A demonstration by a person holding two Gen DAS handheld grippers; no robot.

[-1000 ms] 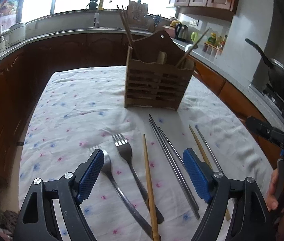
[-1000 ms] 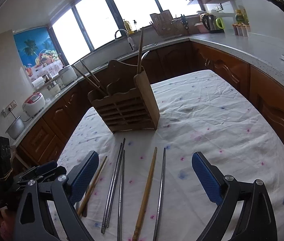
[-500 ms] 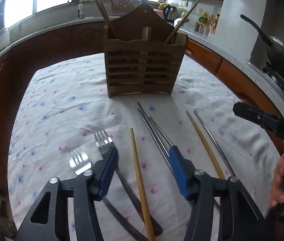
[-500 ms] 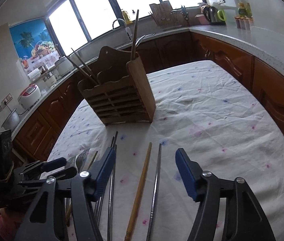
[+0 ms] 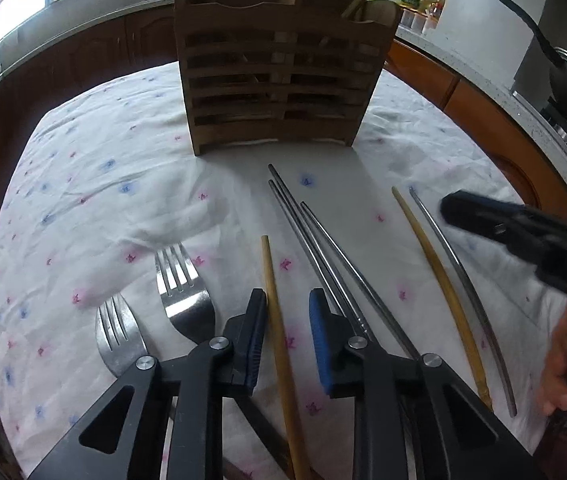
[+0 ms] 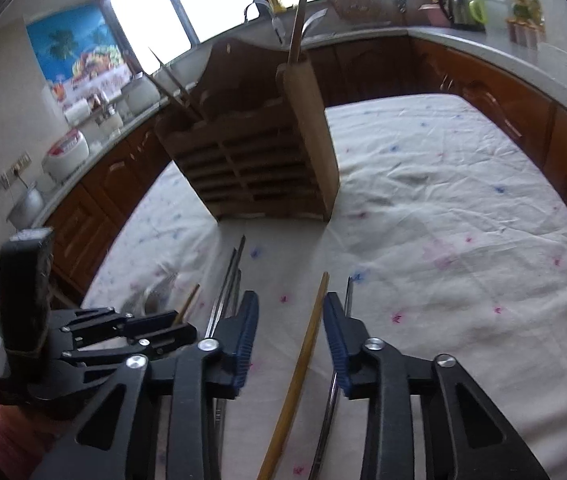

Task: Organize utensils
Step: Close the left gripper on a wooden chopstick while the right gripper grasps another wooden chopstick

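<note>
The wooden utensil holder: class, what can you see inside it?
In the holder, chopsticks lean from one end, and one wooden stick with a metal handle rises from the other. The slats hide their lower ends.

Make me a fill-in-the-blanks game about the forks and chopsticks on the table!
Two ____ lie left of the left hand-held gripper.
The holder behind the chopsticks is made of ____.
Between the right hand-held gripper pads lies one ____ chopstick.
The tablecloth is ____ with small flowers.

Missing words: forks, wood, wooden, white
</note>
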